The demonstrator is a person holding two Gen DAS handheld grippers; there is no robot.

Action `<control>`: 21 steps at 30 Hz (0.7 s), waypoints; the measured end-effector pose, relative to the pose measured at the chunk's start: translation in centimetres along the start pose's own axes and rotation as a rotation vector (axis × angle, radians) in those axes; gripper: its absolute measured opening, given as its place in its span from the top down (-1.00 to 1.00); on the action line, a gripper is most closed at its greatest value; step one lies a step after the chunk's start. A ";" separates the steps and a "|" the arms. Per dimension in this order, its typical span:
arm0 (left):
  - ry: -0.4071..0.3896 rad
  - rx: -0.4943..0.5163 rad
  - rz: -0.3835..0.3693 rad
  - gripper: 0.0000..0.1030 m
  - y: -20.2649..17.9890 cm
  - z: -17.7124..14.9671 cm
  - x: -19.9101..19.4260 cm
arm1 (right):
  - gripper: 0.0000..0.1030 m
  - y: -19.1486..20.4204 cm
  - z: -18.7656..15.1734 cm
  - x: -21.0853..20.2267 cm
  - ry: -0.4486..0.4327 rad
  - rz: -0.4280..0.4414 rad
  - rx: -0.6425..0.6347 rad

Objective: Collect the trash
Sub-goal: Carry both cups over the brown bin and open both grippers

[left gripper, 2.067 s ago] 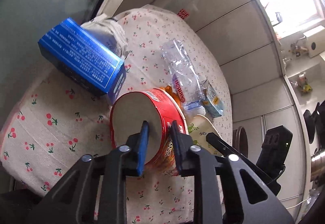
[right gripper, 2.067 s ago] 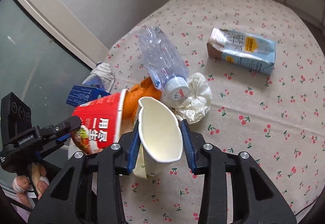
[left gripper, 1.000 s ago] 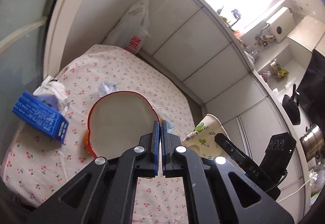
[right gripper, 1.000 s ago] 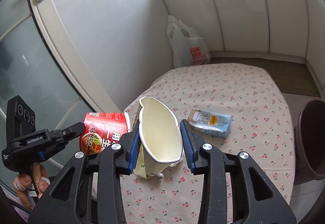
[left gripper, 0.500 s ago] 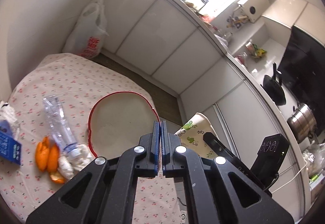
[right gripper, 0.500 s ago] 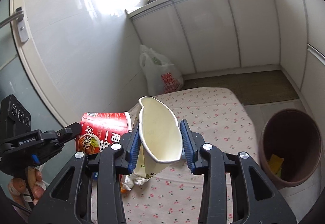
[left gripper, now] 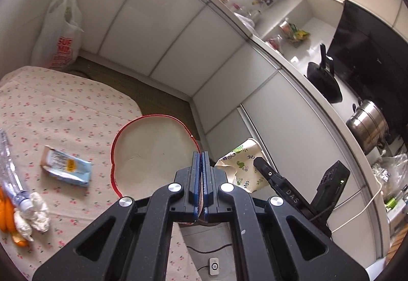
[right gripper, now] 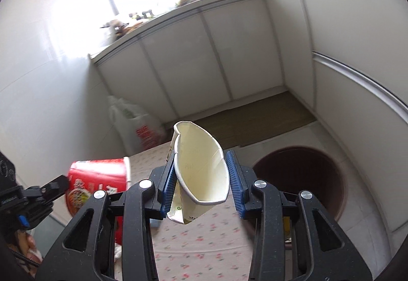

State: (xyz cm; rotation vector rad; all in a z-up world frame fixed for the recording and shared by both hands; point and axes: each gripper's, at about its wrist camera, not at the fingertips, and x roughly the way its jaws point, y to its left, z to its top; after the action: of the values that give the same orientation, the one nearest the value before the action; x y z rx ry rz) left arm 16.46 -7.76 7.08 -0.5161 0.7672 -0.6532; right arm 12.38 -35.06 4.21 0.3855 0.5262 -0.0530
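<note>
Left gripper (left gripper: 201,176): jaws clenched on the rim wall of a red noodle cup (left gripper: 153,153), held above the tabletop (left gripper: 63,107) edge.
Right gripper (right gripper: 201,184): jaws grasping a squashed paper cup (right gripper: 201,174), held in the air.
Brown bin (right gripper: 301,179): on the floor, right of and beyond the paper cup.
On the cherry-print tabletop: flattened carton (left gripper: 66,166), clear bottle (left gripper: 11,179), crumpled tissue (left gripper: 33,214), orange peel (left gripper: 6,212).
White plastic bag (left gripper: 60,33): against the wall.
</note>
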 end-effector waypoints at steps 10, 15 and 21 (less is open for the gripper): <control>0.094 0.067 -0.068 0.97 -4.8 -0.4 8.6 | 0.21 -8.1 0.9 2.0 -0.006 -0.280 0.042; 0.147 0.086 -0.083 0.97 -6.7 -1.3 13.3 | -0.54 -12.1 1.1 2.0 -0.005 -0.365 0.130; 0.204 0.100 -0.085 0.97 -8.1 -2.4 18.0 | -0.70 -16.2 0.9 0.4 -0.026 -0.437 0.215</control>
State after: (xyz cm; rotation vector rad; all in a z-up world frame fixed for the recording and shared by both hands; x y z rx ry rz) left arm 21.65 -26.41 2.44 -0.3961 0.9028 -0.8283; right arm 10.81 -50.35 -0.88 0.4734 0.5732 -0.5391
